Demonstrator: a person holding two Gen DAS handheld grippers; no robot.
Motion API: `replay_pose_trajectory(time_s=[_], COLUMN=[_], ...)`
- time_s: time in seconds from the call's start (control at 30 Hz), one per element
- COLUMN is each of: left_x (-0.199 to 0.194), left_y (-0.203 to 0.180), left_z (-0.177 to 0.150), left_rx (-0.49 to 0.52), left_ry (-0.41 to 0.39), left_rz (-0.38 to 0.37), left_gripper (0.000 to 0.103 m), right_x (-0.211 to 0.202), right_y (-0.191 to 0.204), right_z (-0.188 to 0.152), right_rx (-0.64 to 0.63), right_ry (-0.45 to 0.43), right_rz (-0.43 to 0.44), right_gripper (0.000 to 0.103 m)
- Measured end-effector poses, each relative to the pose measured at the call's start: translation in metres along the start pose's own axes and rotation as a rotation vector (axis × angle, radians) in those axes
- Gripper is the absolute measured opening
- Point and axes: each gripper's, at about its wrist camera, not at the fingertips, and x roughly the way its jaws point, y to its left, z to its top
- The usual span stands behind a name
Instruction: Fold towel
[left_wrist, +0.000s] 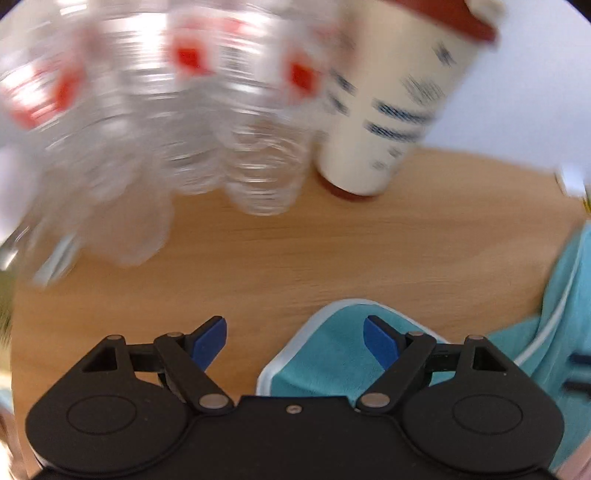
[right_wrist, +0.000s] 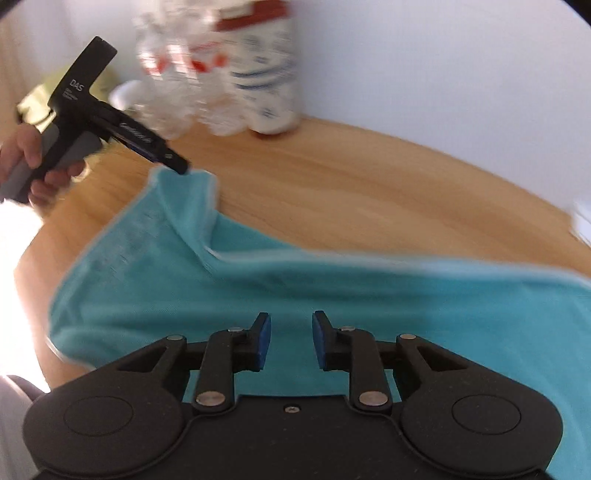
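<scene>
Both views are pretty smeared, so take the far stuff loosely. Closest in, the right gripper hangs over the teal towel with its blue pads a narrow gap apart and nothing between them. The towel is spread across the near part of the wooden table, its pale-trimmed far edge running unevenly and one corner bunched up further out on the left. In the right wrist view the left gripper has its tip right at that raised corner, with a hand on the grey grip, partly cut off by the frame. Its own camera shows its jaws spread wide, the corner lying between them and one blue pad over the cloth, not pinching it. Beyond the towel there's a bare strip of tabletop. At the back, by the wall, a cluster of clear plastic bottles with red labels, too blurred to count, and one white cup with a red lid.
</scene>
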Motion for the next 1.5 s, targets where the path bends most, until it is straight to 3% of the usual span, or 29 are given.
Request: replay_pose_trajectory(time_s=[0.1,0.27,0.37,0.4,0.43,0.5,0.53,0.63,0.8,0.9,0.97,1.03,1.1,1.3,1.4,1.5], left_x=[0.013,0.017,0.017,0.016,0.015,0.012,0.011,0.014,0.015,0.017,0.022,0.027,0.028,0.012,-0.011,-0.032], left_y=[-0.019,-0.032,-0.034,-0.036,-0.037,-0.045,-0.048,-0.062,-0.052,-0.035,-0.029,-0.023,-0.022,-0.025,-0.027,-0.035], left_z=[0.004,0.005,0.006,0.006,0.005,0.005,0.005,0.004,0.012,0.021,0.024,0.026,0.025,0.006,-0.024,-0.072], left_rx=[0.124,0.173,0.17,0.175,0.18,0.198,0.208,0.238,0.116,0.032,-0.025,-0.086,-0.104,-0.137,-0.197,-0.232], left_ry=[0.037,0.049,0.042,0.038,0.033,0.015,0.007,-0.034,-0.1,-0.135,-0.137,-0.136,-0.126,-0.087,-0.076,-0.059], left_rz=[0.013,-0.004,-0.014,-0.016,-0.018,-0.011,0.009,0.11,0.214,0.33,0.377,0.416,0.406,0.434,0.409,0.356], left_gripper=[0.084,0.084,0.075,0.065,0.044,0.02,0.015,0.011,0.008,0.008,0.019,0.049,0.06,0.067,0.075,0.075], right_x=[-0.009,-0.023,-0.027,-0.027,-0.026,-0.027,-0.027,-0.027,-0.028,-0.028,-0.029,-0.031,-0.034,-0.045,-0.06,-0.067], right_y=[-0.024,-0.055,-0.069,-0.073,-0.075,-0.077,-0.079,-0.084,-0.092,-0.104,-0.113,-0.119,-0.122,-0.118,-0.116,-0.127], right_z=[-0.019,-0.04,-0.048,-0.049,-0.05,-0.05,-0.051,-0.052,-0.048,-0.044,-0.042,-0.042,-0.045,-0.069,-0.09,-0.106], right_rx=[0.107,0.223,0.254,0.263,0.267,0.272,0.273,0.279,0.244,0.232,0.251,0.255,0.247,0.232,0.24,0.288], right_ry=[0.025,0.032,0.039,0.045,0.047,0.048,0.049,0.052,0.06,0.046,0.045,0.044,0.048,0.119,0.134,0.142], right_rz=[-0.068,-0.132,-0.151,-0.155,-0.156,-0.155,-0.152,-0.142,-0.162,-0.234,-0.262,-0.27,-0.274,-0.274,-0.279,-0.291], right_gripper=[0.028,0.028,0.028,0.028,0.028,0.031,0.033,0.033,0.033,0.033,0.033,0.033,0.034,0.037,0.037,0.037])
